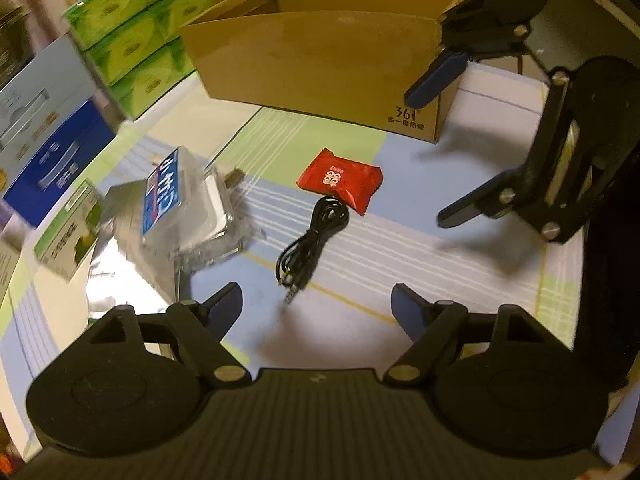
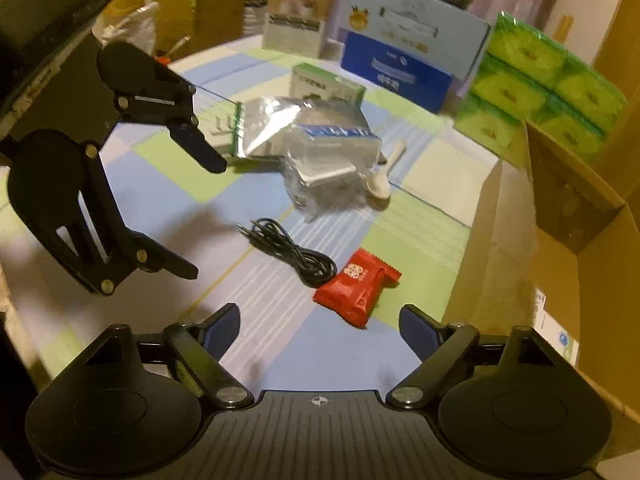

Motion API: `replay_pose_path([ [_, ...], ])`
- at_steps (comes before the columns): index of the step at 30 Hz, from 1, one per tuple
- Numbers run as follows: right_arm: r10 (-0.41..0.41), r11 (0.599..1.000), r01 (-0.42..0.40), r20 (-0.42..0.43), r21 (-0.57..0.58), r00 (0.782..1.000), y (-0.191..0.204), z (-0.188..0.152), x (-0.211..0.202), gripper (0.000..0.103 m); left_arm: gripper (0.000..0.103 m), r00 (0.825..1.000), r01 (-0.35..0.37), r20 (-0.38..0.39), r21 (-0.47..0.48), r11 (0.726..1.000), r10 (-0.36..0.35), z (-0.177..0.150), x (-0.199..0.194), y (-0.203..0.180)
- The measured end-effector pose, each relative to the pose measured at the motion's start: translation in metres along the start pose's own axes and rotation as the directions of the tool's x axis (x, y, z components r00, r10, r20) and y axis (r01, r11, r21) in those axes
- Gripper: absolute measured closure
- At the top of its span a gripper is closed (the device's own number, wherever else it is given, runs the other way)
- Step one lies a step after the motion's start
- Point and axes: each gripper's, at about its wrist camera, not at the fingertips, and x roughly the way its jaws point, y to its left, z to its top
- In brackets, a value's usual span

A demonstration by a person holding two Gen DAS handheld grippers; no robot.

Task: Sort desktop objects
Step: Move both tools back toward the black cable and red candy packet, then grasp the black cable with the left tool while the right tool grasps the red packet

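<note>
Worktop (image 1: 460,248) w/ blue/green/cream check cloth fills both views. Open brown cardboard box (image 1: 320,64), top centre of left-wrist view, right edge in right-wrist view; prob. the sort bin, mouth up, placed within reach of both arms. Stack of green tissue packs (image 1: 132,36) upper left, beside the box; looks like backdrop, not sort items.

Crinkled silver foil pouches w/ blue label (image 1: 180,200), mid-left, heaped loose. Left gripper (image 1: 316,308): jaws apart, empty, hovering low over the cloth. Right gripper (image 2: 320,328): jaws apart, empty.

Red foil snack packet (image 2: 356,286) lies flat, centre of frame, just ahead of right jaws, so likely next pick. Coiled black audio cable (image 1: 312,236) touching packet's edge, plug end toward left jaws.
</note>
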Motion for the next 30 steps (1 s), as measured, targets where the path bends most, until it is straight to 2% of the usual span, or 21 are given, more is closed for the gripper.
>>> replay_pose_path([
  [6,0.005,0.999,-0.003,-0.038,0.038,0.999,-0.007,-0.001,0.025,0.025,0.031,0.998,0.065,-0.007,0.115,0.991,-0.065,0.008,0.024,0.012],
  [13,0.012,0.998,-0.009,-0.051,0.055,0.999,-0.014,0.0,0.041,0.028,0.043,0.992,0.129,-0.034,0.197,0.972,-0.125,0.017,0.051,0.022],
  [16,0.024,0.999,-0.021,-0.06,0.049,0.998,-0.016,0.003,0.047,0.028,0.053,0.987,0.157,-0.047,0.22,0.963,-0.151,0.019,0.059,0.025],
  [21,0.038,0.999,-0.035,-0.075,0.041,0.996,-0.02,0.008,0.055,0.029,0.072,0.977,0.213,-0.067,0.201,0.956,-0.204,0.023,0.065,0.033],
  [23,0.042,0.998,-0.038,-0.079,0.055,0.996,-0.023,0.011,0.058,0.029,0.085,0.977,0.212,-0.078,0.209,0.955,-0.2,0.023,0.065,0.035],
  [27,0.041,0.997,-0.036,-0.077,0.066,0.996,-0.024,0.015,0.063,0.029,0.085,0.977,0.2,-0.11,0.205,0.958,-0.18,0.011,0.056,0.038],
  [30,0.034,0.995,-0.028,-0.072,0.091,0.997,-0.027,0.017,0.065,0.029,0.085,0.98,0.175,-0.122,0.134,0.975,-0.159,-0.005,0.045,0.042],
])
